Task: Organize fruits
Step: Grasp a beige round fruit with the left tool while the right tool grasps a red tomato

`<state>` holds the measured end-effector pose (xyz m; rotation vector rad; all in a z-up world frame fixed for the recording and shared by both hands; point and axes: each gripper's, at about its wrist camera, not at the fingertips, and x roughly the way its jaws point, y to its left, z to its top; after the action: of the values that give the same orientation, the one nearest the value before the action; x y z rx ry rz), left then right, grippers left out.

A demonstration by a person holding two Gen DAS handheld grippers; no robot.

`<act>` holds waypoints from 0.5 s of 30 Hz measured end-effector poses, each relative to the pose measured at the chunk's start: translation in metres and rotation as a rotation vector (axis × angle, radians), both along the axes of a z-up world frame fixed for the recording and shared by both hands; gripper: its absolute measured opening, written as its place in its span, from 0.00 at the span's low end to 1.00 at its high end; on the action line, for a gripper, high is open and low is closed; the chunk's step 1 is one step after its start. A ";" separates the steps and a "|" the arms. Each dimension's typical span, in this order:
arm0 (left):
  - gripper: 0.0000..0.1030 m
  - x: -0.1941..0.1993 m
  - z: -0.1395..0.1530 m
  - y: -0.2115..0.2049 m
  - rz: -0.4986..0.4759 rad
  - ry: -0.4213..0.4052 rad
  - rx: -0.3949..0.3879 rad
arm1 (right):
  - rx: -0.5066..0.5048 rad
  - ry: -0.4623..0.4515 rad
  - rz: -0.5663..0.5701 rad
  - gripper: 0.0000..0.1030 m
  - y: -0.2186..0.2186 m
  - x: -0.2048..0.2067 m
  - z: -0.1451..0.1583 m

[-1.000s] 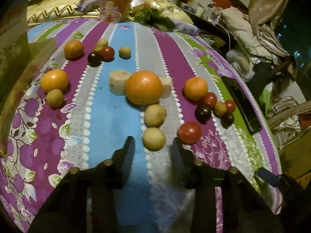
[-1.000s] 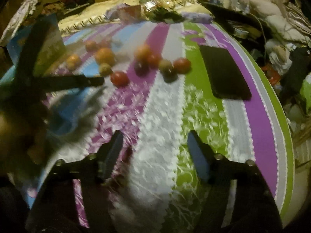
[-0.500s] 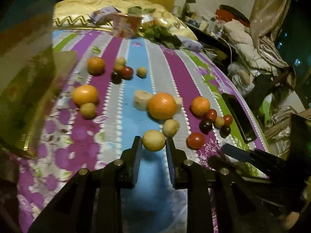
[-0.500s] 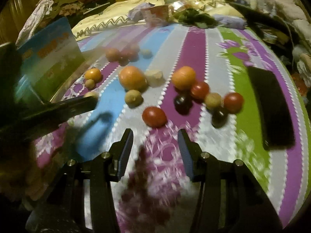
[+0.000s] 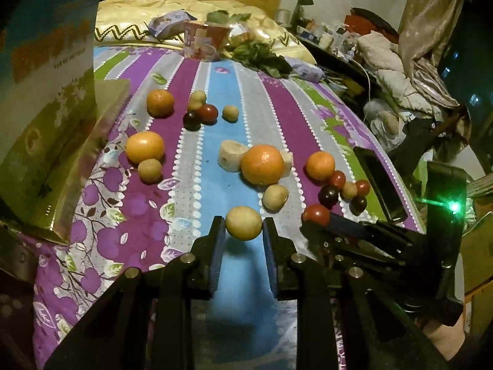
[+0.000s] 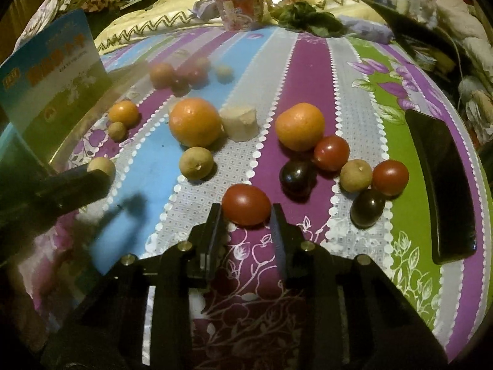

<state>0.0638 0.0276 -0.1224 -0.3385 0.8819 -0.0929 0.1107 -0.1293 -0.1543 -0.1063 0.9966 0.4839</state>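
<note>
In the right wrist view the far cluster of fruits [image 6: 185, 74] is smeared to blur, and the left tool [image 6: 74, 185] is a dark blurred shape. The box [image 5: 46, 108] is cut by the left wrist view's edge. The print on the cup [image 5: 205, 43] is too small to read.

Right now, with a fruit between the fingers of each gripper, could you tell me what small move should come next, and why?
Probably lift the right gripper straight up. Its jaws have just been closing on the red tomato, which sits on the bedspread, while the left gripper holds its tan round fruit raised.
</note>
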 end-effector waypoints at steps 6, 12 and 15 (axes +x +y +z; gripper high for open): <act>0.24 -0.014 0.035 0.012 0.022 -0.055 0.010 | 0.015 -0.019 -0.033 0.30 0.001 -0.010 0.030; 0.24 -0.042 0.091 0.041 0.081 -0.137 0.074 | 0.042 -0.059 -0.040 0.30 0.017 -0.029 0.080; 0.24 -0.058 0.114 0.063 0.127 -0.163 0.103 | 0.061 -0.078 -0.014 0.30 0.033 -0.038 0.107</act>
<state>0.0059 0.0909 -0.0086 -0.2854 0.6988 0.0425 0.0732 -0.0965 -0.0473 -0.0625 0.9053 0.4933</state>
